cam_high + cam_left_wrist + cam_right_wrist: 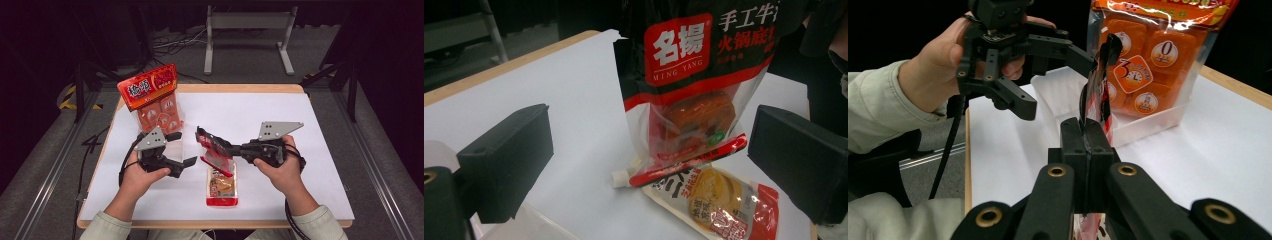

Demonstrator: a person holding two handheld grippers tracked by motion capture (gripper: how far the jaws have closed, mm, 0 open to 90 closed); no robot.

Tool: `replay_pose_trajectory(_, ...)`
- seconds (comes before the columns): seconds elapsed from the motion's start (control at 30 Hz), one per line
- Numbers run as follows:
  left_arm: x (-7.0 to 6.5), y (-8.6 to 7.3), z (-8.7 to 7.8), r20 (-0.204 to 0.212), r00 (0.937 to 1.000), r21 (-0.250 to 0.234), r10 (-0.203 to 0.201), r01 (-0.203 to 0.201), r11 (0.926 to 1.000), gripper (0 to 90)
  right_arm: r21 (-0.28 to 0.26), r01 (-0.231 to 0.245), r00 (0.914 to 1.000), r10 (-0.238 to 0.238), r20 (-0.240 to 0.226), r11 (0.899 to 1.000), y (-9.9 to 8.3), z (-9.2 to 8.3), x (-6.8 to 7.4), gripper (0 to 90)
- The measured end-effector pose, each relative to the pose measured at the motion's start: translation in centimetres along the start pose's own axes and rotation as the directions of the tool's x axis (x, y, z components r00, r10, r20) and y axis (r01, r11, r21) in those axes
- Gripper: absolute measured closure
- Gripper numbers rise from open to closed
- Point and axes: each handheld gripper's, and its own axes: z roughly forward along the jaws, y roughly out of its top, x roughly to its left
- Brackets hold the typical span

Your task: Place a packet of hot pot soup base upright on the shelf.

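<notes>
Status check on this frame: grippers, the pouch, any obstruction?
Right gripper shut on black-and-red pouch, held upright off the table. Left gripper open, facing it. Orange pouch lies flat beneath; red snack bag stands in clear box behind.

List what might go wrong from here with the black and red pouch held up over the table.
The right gripper pinches only the thin top edge of the black and red pouch, so the hanging pouch may slip or swing. Its bottom hangs just above the yellow packet and could drag it. The left gripper, open beside the clear bin with the orange package, might knock that over.
</notes>
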Motion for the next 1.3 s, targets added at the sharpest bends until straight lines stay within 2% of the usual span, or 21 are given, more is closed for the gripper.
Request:
replay_pose_trajectory(0.13, -0.2, 0.0, 0.3, 0.012, 0.9999, 0.006, -0.006, 0.005, 1.0000, 5.0, 0.005, 0.016, 0.9996, -0.016, -0.022, 1.000, 0.0, 0.3, 0.4, 90.0)
replay_pose_trajectory(0.23, -0.4, 0.0, 0.6, 0.029, 0.9995, 0.015, 0.013, -0.013, 0.9998, 5.5, 0.011, 0.028, 0.9990, -0.028, -0.035, 1.000, 0.0, 0.6, 0.6, 90.0)
replay_pose_trajectory(0.27, -0.5, 0.0, 0.7, 0.037, 0.9993, 0.013, 0.004, -0.005, 0.9999, 5.9, 0.011, 0.034, 0.9987, -0.033, -0.039, 0.999, 0.0, 0.7, 0.7, 90.0)
replay_pose_trajectory(0.4, -0.8, 0.1, 1.1, 0.071, 0.9973, 0.000, 0.018, -0.018, 0.9998, 6.7, 0.009, 0.053, 0.9973, -0.052, -0.052, 0.999, 0.0, 0.9, 1.0, 90.0)
replay_pose_trajectory(0.5, -1.1, 0.2, 1.3, 0.108, 0.9940, -0.005, 0.021, -0.020, 0.9998, 11.1, 0.002, 0.049, 0.9969, -0.049, -0.061, 0.999, 0.0, 1.0, 1.0, 90.0)
replay_pose_trajectory(0.57, -1.3, 0.2, 1.4, 0.134, 0.9904, -0.002, 0.033, -0.033, 0.9994, 18.6, -0.004, 0.048, 0.9969, -0.048, -0.062, 0.999, -0.1, 1.1, 1.0, 90.0)
replay_pose_trajectory(0.6, -1.5, 0.2, 1.5, 0.130, 0.9911, 0.001, 0.029, -0.029, 0.9996, 20.5, -0.005, 0.049, 0.9970, -0.050, -0.059, 0.999, -0.1, 1.1, 1.0, 90.0)
replay_pose_trajectory(0.63, -1.6, 0.2, 1.5, 0.114, 0.9921, 0.009, 0.052, -0.053, 0.9986, 20.5, -0.007, 0.050, 0.9971, -0.050, -0.058, 0.999, -0.1, 1.1, 1.0, 90.0)
replay_pose_trajectory(0.67, -1.6, 0.2, 1.4, 0.106, 0.9926, 0.011, 0.059, -0.060, 0.9981, 26.2, -0.011, 0.047, 0.9973, -0.048, -0.055, 0.999, -0.1, 1.1, 1.0, 90.0)
replay_pose_trajectory(0.7, -1.5, 0.2, 1.2, 0.099, 0.9936, 0.004, 0.053, -0.054, 0.9985, 35.2, -0.023, 0.038, 0.9977, -0.039, -0.055, 0.999, -0.2, 1.0, 0.9, 90.0)
replay_pose_trajectory(0.77, -1.5, 0.1, 1.1, 0.106, 0.9936, -0.006, 0.038, -0.038, 0.9993, 45.1, -0.028, 0.034, 0.9979, -0.035, -0.054, 0.999, -0.2, 1.0, 0.8, 90.0)
replay_pose_trajectory(0.8, -1.4, 0.1, 0.9, 0.113, 0.9931, -0.012, 0.030, -0.029, 0.9995, 45.1, -0.035, 0.029, 0.9980, -0.031, -0.055, 0.999, -0.2, 1.0, 0.8, 90.0)
replay_pose_trajectory(0.87, -1.4, 0.2, 0.6, 0.123, 0.9920, -0.019, 0.030, -0.028, 0.9994, 54.6, -0.041, 0.022, 0.9985, -0.024, -0.050, 0.999, -0.3, 0.9, 0.8, 90.0)
replay_pose_trajectory(0.9, -1.4, 0.2, 0.6, 0.133, 0.9905, -0.022, 0.033, -0.031, 0.9993, 59.8, -0.042, 0.021, 0.9986, -0.023, -0.048, 0.999, -0.3, 1.0, 0.8, 90.0)
replay_pose_trajectory(0.93, -1.5, 0.2, 0.6, 0.149, 0.9881, -0.021, 0.036, -0.033, 0.9992, 69.4, -0.040, 0.018, 0.9989, -0.020, -0.043, 0.999, -0.4, 1.2, 0.8, 90.0)
replay_pose_trajectory(0.97, -1.6, 0.2, 0.5, 0.157, 0.9868, -0.018, 0.040, -0.038, 0.9991, 69.4, -0.040, 0.018, 0.9989, -0.020, -0.043, 0.999, -0.4, 1.2, 0.8, 90.0)
replay_pose_trajectory(1.0, -1.8, 0.3, 0.5, 0.156, 0.9858, -0.009, 0.063, -0.062, 0.9980, 73.3, -0.038, 0.019, 0.9990, -0.021, -0.040, 0.999, -0.4, 1.2, 0.8, 90.0)
replay_pose_trajectory(1.03, -1.8, 0.4, 0.5, 0.162, 0.9847, -0.009, 0.064, -0.064, 0.9979, 76.4, -0.038, 0.015, 0.9991, -0.016, -0.040, 0.999, -0.4, 1.3, 0.8, 90.0)
replay_pose_trajectory(1.1, -1.7, 0.4, 0.2, 0.190, 0.9809, -0.011, 0.041, -0.040, 0.9991, 80.1, -0.042, 0.012, 0.9991, -0.014, -0.039, 0.999, -0.4, 1.3, 0.8, 90.0)
replay_pose_trajectory(1.13, -1.6, 0.4, 0.2, 0.199, 0.9790, -0.017, 0.046, -0.043, 0.9989, 82.3, -0.048, 0.012, 0.9991, -0.014, -0.041, 0.999, -0.4, 1.3, 0.7, 90.0)
replay_pose_trajectory(1.3, -1.6, 0.6, -0.2, 0.198, 0.9792, -0.012, 0.046, -0.045, 0.9989, 85.6, -0.056, 0.008, 0.9994, -0.010, -0.035, 0.998, -0.5, 1.4, 0.5, 89.4)
